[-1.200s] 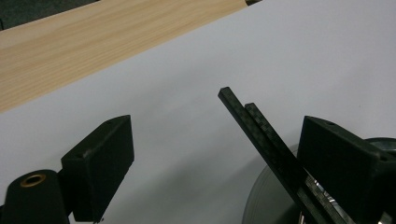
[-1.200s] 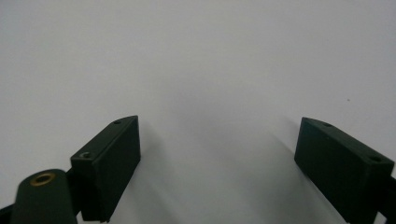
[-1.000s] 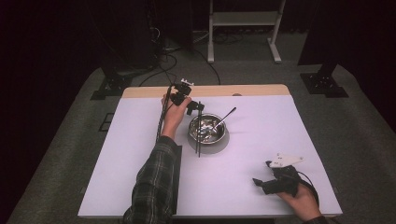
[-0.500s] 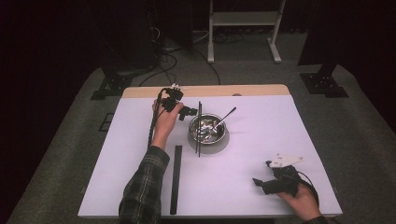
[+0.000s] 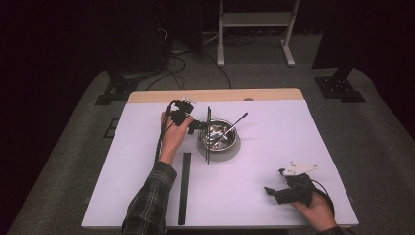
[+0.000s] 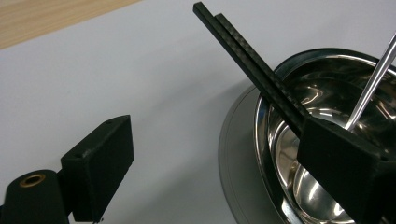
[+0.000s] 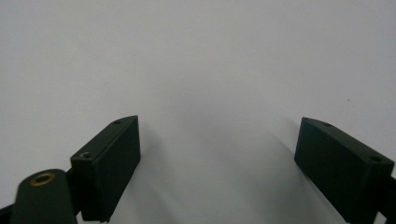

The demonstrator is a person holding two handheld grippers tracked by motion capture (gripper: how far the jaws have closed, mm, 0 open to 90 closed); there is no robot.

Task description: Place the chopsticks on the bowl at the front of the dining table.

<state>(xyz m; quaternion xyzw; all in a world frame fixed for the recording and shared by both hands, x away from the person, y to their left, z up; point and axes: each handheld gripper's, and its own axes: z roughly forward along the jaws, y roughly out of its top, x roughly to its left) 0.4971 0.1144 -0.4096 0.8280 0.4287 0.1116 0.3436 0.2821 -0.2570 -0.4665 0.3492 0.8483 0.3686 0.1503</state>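
White table (image 5: 147, 196) bears bowl (image 5: 218, 137) and unmarked black chopsticks (image 5: 209, 132).

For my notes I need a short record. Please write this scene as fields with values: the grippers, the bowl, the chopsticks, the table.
left gripper: open, beside the bowl's left rim, nothing between the jaws
right gripper: open, low over bare table near the front right corner
bowl: shiny metal, on a grey saucer, mid-table
chopsticks: black pair, lying across the bowl's rim
metal utensil: thin handle leaning out of the bowl to the right
black strip: flat on the table, left of centre
table: white top, wooden far edge
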